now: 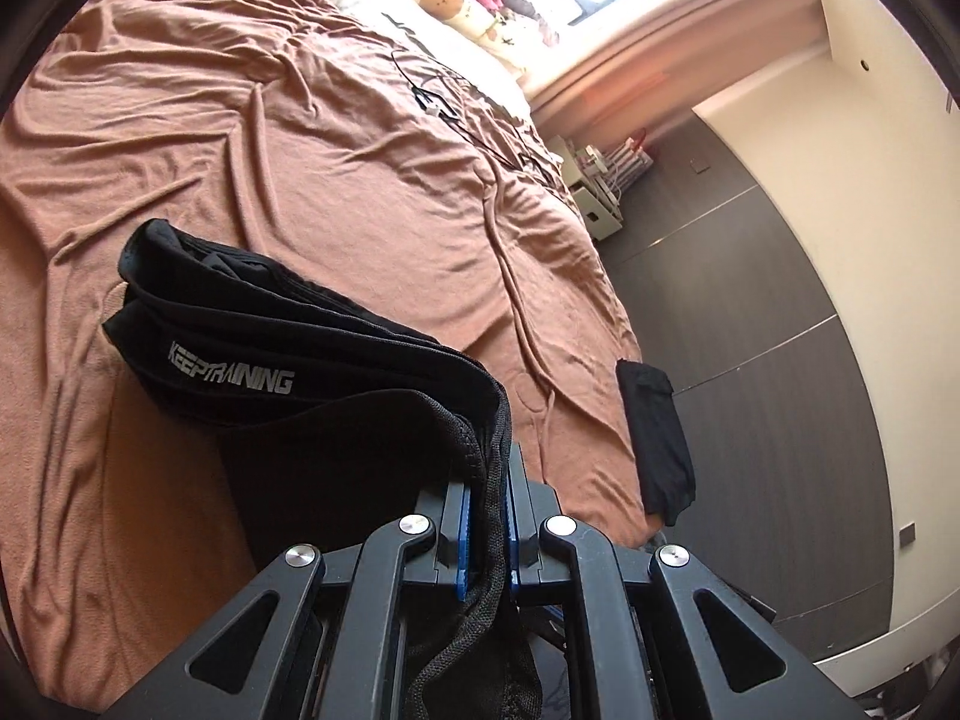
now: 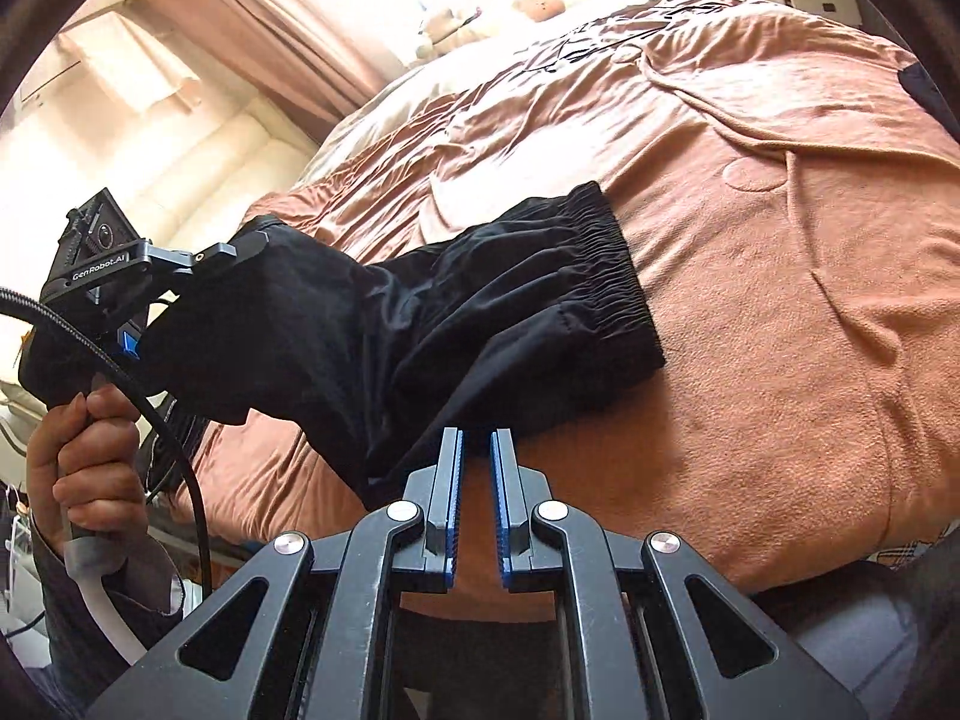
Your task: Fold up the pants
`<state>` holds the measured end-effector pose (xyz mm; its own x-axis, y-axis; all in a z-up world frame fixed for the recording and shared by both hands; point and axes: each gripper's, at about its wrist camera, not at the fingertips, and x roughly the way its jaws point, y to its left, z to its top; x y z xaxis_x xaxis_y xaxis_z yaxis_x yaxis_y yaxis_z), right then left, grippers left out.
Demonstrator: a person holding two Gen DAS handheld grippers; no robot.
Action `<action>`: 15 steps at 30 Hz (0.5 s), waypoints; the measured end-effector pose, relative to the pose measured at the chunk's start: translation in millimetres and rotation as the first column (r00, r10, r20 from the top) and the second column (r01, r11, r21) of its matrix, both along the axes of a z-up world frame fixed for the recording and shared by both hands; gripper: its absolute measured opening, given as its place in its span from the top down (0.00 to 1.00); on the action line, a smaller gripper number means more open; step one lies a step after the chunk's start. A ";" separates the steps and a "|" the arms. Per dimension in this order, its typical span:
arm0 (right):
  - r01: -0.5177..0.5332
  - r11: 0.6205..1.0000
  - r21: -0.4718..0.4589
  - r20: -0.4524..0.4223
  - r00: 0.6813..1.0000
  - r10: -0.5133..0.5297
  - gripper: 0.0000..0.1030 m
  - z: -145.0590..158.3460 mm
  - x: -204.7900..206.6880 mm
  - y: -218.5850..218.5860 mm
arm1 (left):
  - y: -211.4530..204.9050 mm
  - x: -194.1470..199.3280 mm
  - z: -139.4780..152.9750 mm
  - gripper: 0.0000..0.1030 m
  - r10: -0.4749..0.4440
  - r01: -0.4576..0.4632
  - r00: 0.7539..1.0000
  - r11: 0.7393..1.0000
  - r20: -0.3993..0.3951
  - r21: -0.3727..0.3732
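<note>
The left hand-held gripper [image 1: 487,516] is clamped on a thick edge of the black pants [image 1: 312,372], its blue pads pressed against the bunched fabric with a braided black drawstring [image 1: 474,612] trailing down between them. In the right wrist view the person's left hand [image 2: 90,462] wraps around the grey handle of that gripper, knuckles toward the camera, raised above the near edge of the bed [image 2: 780,312]; a black cable [image 2: 150,408] loops down past the wrist. The housing on top of that gripper reads "GenRobot.AI" in white letters.

The pants hang from that grip in folded layers and slope down onto the bed, where their gathered elastic waistband [image 2: 606,264] rests flat on the brown bedspread. White lettering on one fold reads "KEEPTRAINING". The rest of the bedspread beyond the pants is creased.

The right hand-held gripper [image 2: 477,480] is held low over the bed's near edge, just beside the lower fold of the pants, its fingers pointing toward them. Its jaws stand a narrow gap apart with nothing between the blue ridged pads; brown bedspread shows through the gap.

Another dark folded garment [image 1: 657,438] lies at the far side edge of the bed, well apart from the pants.
</note>
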<state>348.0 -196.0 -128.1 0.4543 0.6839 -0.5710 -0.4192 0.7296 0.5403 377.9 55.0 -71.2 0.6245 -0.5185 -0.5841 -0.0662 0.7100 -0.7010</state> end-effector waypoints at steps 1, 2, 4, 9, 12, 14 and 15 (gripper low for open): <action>0.006 1.000 0.002 0.002 1.000 -0.006 0.94 -1.0 -5.3 -6.2 | -6.4 3.5 -1.4 0.91 -0.010 0.010 1.000 1.000 -0.006 0.003; 0.012 1.000 0.004 0.003 1.000 -0.012 0.94 -1.2 -6.7 -11.4 | -11.7 6.8 -3.0 0.91 -0.019 0.019 1.000 1.000 -0.012 0.006; 0.023 1.000 0.011 0.000 1.000 -0.023 0.92 -2.3 -7.1 -19.8 | -22.4 13.4 -6.3 0.91 -0.037 0.037 0.999 0.999 -0.022 0.011; 0.053 0.998 0.026 -0.014 0.999 -0.052 0.67 -5.2 -7.1 -34.6 | -45.7 25.7 -17.9 0.91 -0.073 0.074 0.996 0.997 -0.055 0.011; 0.066 0.997 0.040 -0.013 0.998 -0.065 0.54 -4.4 -9.1 -44.2 | -59.6 32.6 -27.0 0.88 -0.096 0.097 0.992 0.995 -0.082 0.015; 0.068 0.997 0.048 -0.015 0.998 -0.068 0.53 -5.6 -2.6 -46.9 | -68.1 35.9 -33.9 0.77 -0.119 0.120 0.988 0.993 -0.094 0.004; 0.070 0.996 0.051 -0.017 0.997 -0.069 0.51 -4.9 -2.4 -49.4 | -71.2 36.9 -37.1 0.63 -0.131 0.130 0.987 0.991 -0.096 -0.010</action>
